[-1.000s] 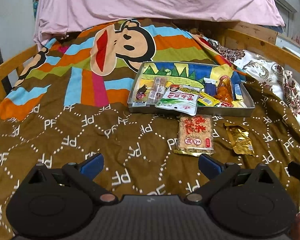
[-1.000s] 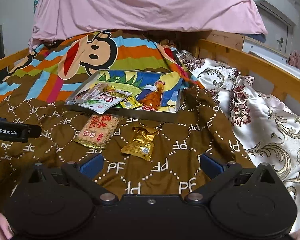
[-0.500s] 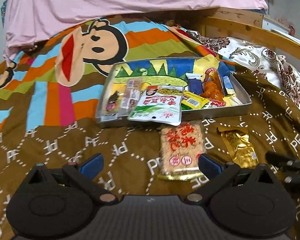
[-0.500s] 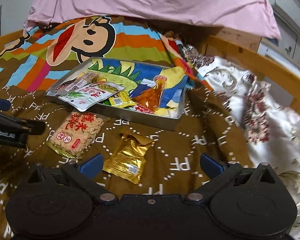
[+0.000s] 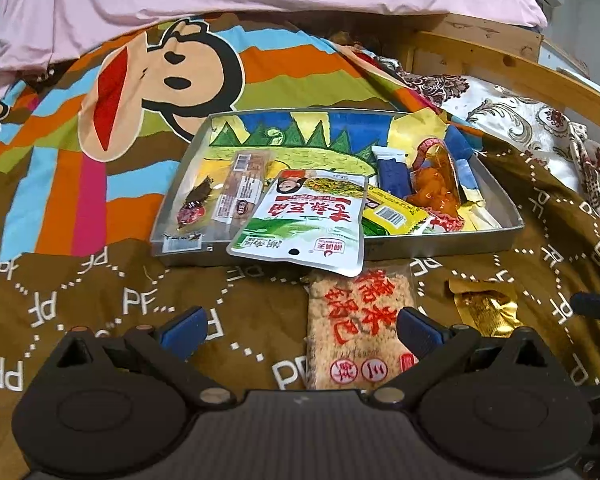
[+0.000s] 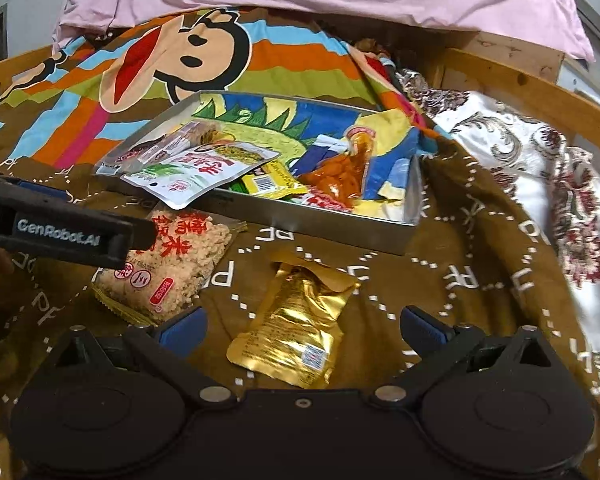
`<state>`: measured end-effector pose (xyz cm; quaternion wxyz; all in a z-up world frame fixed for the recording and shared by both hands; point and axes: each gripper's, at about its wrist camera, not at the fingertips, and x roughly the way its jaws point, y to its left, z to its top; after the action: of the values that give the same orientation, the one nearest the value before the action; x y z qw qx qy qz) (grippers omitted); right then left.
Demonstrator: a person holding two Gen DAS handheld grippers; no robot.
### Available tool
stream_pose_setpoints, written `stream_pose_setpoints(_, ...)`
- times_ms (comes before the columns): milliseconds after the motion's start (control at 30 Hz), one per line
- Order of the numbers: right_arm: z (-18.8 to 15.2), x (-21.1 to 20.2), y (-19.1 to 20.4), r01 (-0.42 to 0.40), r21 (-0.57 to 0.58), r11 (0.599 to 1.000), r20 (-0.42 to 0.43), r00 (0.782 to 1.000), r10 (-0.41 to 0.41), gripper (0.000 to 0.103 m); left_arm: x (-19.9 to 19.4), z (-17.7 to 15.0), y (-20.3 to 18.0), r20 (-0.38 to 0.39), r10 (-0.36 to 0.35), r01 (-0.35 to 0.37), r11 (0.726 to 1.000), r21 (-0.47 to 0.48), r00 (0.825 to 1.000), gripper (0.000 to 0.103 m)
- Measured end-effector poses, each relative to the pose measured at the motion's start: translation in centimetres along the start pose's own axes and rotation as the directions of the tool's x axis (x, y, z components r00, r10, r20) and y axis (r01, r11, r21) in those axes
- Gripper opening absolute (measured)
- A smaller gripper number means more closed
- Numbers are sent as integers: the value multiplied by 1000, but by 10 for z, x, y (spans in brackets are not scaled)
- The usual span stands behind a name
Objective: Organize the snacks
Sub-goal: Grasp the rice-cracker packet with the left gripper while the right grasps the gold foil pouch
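A tray [image 5: 440,246] sits mid-frame on the blanket [image 5: 100,300] — below it the rice cracker pack [image 5: 356,320], the foil pouch [image 5: 484,308] to its right.

A silver tin tray [image 5: 440,246] with a blue, green and yellow cartoon base is seen on a brown blanket [image 5: 100,304] patterned with white dotted diamonds. Before the tray, a red-lettered beige rice cracker pack [image 5: 358,328] and a gold foil pouch [image 6: 296,332] are shown.
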<state>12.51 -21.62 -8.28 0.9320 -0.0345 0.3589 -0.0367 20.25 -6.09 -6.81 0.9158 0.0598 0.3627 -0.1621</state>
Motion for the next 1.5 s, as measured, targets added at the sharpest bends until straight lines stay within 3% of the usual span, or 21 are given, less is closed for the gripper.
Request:
stream_pose_setpoints(533,-5,43,-2,35,53,998,-57,998,-32,102,31,-3,-8,-39,-76,75,997,-24,996,102)
stream_pose_setpoints(1333,-14,40,3,64,88,994,-39,997,-61,102,45,-12,-12,-59,-103,102,995,-15,993,102)
stream_pose_setpoints(1500,-12,37,5,80,93,993,-42,996,-76,94,45,-12,-11,-65,-103,103,995,-4,993,102)
